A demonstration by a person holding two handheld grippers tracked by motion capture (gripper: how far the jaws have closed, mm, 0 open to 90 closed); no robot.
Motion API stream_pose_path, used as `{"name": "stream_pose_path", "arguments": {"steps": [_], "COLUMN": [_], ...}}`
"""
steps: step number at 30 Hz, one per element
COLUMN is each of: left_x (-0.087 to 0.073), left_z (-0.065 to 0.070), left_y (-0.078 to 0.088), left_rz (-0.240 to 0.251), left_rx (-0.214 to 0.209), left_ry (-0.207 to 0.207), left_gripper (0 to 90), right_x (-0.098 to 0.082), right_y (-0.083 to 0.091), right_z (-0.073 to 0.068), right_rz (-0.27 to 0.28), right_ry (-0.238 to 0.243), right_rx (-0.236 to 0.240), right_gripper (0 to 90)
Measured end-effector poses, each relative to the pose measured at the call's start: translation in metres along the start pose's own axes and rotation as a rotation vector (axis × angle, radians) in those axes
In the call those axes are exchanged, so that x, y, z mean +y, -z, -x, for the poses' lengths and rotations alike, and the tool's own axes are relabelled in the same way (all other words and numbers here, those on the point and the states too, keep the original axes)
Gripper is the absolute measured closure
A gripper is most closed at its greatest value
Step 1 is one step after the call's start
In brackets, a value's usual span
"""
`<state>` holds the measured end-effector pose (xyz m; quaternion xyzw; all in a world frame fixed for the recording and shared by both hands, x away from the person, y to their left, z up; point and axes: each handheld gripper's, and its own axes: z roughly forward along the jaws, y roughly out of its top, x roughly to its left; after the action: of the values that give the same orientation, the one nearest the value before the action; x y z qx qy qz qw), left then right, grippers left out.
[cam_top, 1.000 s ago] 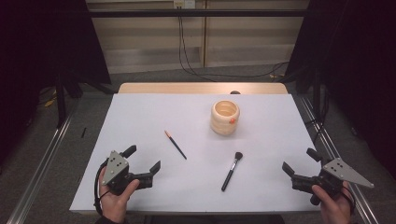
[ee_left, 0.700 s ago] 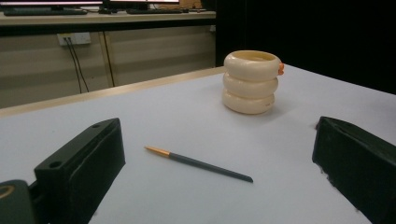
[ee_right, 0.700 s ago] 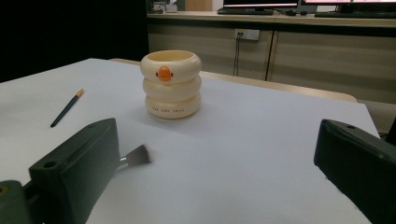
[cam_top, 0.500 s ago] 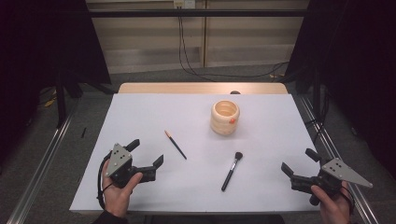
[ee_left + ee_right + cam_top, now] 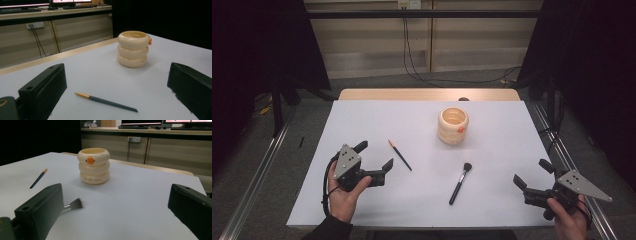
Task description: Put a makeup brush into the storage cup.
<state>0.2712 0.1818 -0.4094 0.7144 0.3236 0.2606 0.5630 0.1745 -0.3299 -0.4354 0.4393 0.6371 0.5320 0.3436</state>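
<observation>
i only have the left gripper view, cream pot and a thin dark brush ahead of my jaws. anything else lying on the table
Observer: Yes, a second brush, a makeup brush with a fluffy dark tip, lies on the white table toward the right hand-held gripper.
Operator: is that right one open
Observer: Open; in the high view its jaws stand apart, holding nothing.
Operator: what's the orange bit on the pot's edge
Observer: In the right gripper view it is a small orange duck bill on the top ring of the cream pot, with a line of small lettering on the bottom ring.
Operator: where's my own gripper relative to the thin brush
Observer: The left hand-held gripper is open, just left of the thin brush, not touching it.
</observation>
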Motion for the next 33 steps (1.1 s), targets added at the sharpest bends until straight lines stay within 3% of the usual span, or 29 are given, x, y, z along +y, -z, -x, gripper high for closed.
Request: {"name": "stream_pose_path", "arguments": {"steps": [7, 18, 25, 28, 33], "left_x": [0.01, 0.021, 0.028, 0.03, 0.035], "left_z": [-0.005, -0.02, -0.024, -0.025, -0.024], "left_y": [-0.009, -0.037, -0.05, -0.055, -0.067], "left_rz": [0.001, -0.002, 0.002, -0.005, -0.026], "left_rx": [-0.009, -0.035, -0.009, -0.01, -0.04], "left_ry": [-0.023, -0.013, 0.017, 0.008, -0.003], "left_gripper": [2.2, 2.2, 2.1, 2.1, 2.1], "right_x": [0.0, 0.0, -0.001, -0.001, -0.001], "right_y": [0.0, 0.001, 0.0, 0.0, 0.0], "right_z": [0.0, 0.001, 0.002, 0.002, 0.002], "right_rz": [-0.003, 0.001, -0.004, -0.001, 0.0], "right_ry": [0.003, -0.001, -0.013, -0.014, -0.014], "right_rx": [0.006, 0.009, -0.004, -0.001, -0.001], "right_gripper": [0.0, 0.0, 0.0, 0.0, 0.0]}}
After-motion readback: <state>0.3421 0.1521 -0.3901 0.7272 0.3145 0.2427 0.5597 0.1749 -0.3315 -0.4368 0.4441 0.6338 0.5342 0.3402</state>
